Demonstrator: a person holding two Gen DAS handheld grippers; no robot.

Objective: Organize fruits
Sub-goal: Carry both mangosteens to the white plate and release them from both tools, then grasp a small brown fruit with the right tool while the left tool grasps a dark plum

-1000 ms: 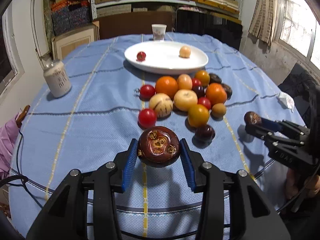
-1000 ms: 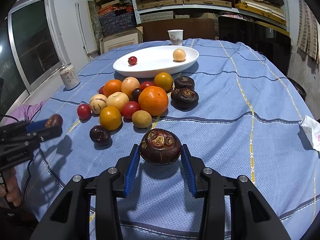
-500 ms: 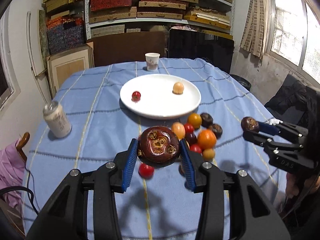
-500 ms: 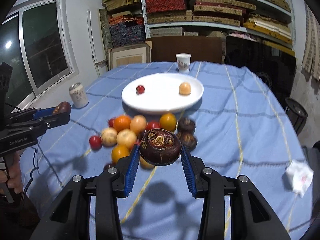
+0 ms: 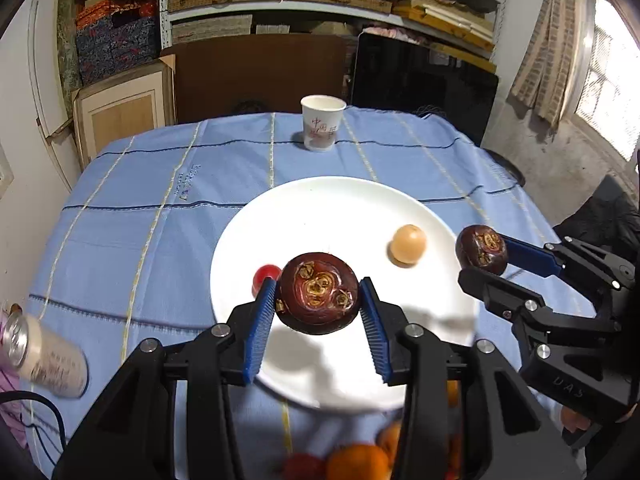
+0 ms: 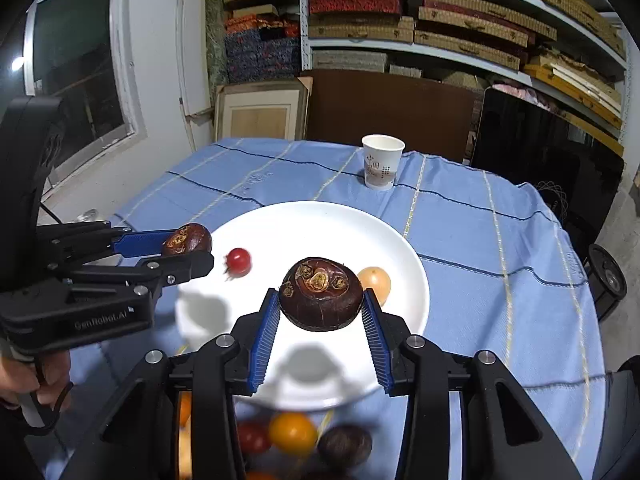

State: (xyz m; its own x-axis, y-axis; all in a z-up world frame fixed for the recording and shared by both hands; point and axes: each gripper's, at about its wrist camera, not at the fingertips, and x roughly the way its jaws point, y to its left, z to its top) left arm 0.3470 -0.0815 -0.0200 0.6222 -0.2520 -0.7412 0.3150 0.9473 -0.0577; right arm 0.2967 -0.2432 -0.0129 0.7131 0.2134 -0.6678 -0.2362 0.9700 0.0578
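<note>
My left gripper (image 5: 319, 312) is shut on a dark brown water chestnut (image 5: 319, 293), held above the white plate (image 5: 320, 216). In the right wrist view my right gripper (image 6: 320, 318) is shut on a second dark brown chestnut (image 6: 321, 294), also over the plate (image 6: 304, 224). Each gripper shows in the other's view: the right gripper (image 5: 482, 254) at the plate's right edge, the left gripper (image 6: 188, 246) at its left edge. On the plate lie a small red tomato (image 6: 238, 261) and a pale yellow round fruit (image 5: 408, 244). Several other fruits (image 6: 294, 434) lie blurred on the cloth below the plate.
A paper cup (image 5: 322, 128) stands beyond the plate on the blue checked tablecloth (image 5: 132, 216). A drink can (image 5: 44, 354) stands at the left edge. Shelves with boxes (image 6: 420, 20) and a dark screen (image 5: 424, 84) are behind the table. A hand (image 6: 44, 380) holds the left gripper's handle.
Both grippers have travelled forward and up from the near side of the fruit pile to above the plate, each still shut on its chestnut. The pile now lies below them.
</note>
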